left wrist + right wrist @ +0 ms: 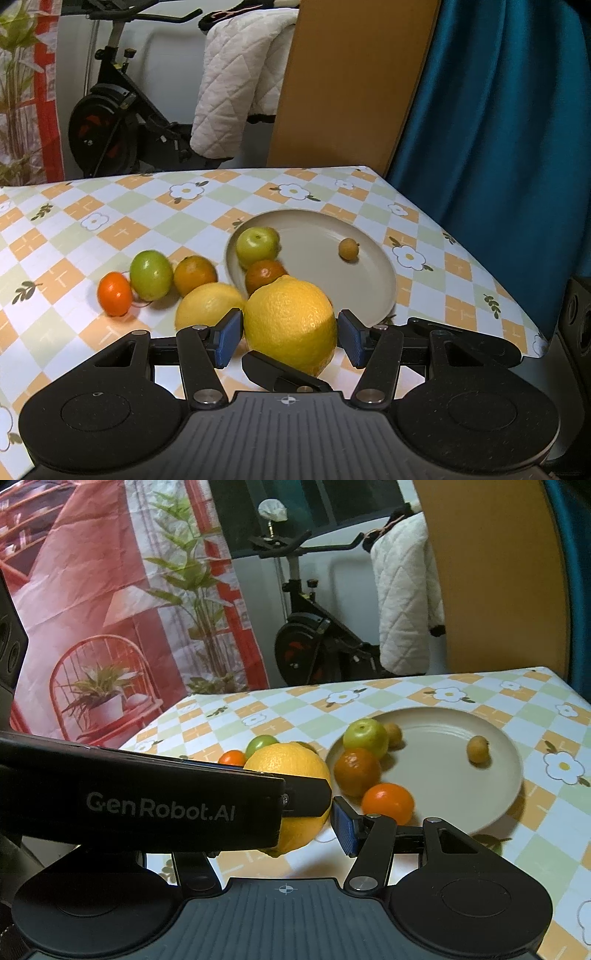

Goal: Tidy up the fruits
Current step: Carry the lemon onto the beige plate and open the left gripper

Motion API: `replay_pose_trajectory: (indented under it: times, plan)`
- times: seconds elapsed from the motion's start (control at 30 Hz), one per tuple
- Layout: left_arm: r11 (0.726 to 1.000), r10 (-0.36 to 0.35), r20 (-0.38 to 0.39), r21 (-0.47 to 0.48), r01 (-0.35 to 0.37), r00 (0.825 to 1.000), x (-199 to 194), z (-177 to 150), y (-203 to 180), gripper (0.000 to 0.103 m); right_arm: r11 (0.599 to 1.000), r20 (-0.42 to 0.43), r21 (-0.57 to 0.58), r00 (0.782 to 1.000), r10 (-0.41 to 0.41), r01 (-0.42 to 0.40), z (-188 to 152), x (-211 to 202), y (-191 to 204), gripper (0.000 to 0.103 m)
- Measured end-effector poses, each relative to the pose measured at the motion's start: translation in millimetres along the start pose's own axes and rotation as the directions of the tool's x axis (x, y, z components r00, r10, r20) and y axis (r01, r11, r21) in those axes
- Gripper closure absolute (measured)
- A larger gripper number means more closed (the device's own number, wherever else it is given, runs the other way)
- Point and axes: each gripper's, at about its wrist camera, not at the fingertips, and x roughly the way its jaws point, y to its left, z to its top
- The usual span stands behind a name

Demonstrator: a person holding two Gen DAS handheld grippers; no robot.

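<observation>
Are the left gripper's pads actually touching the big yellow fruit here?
Touching. In the left wrist view the left gripper has both blue pads flush against opposite sides of the big yellow fruit, with no gap on either side.

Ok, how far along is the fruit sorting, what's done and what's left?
Done: a green fruit, a dark orange and a small brown fruit lie on the plate. In hand: the left claw grips a big lemon beside the plate's rim. Left: a second lemon, a small orange, a duller orange and a second green fruit on the tablecloth.
</observation>
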Motion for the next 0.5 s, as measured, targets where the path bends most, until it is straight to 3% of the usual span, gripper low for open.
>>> replay_pose_trajectory:
  times: [0.5]
  plan:
    - [0.997, -0.054, -0.002, 0.055, 0.054, 0.999, 38, 33, -24, 0.044, 0.997, 0.039, 0.028, 0.997, -0.07, 0.069, 23, 6, -45, 0.051]
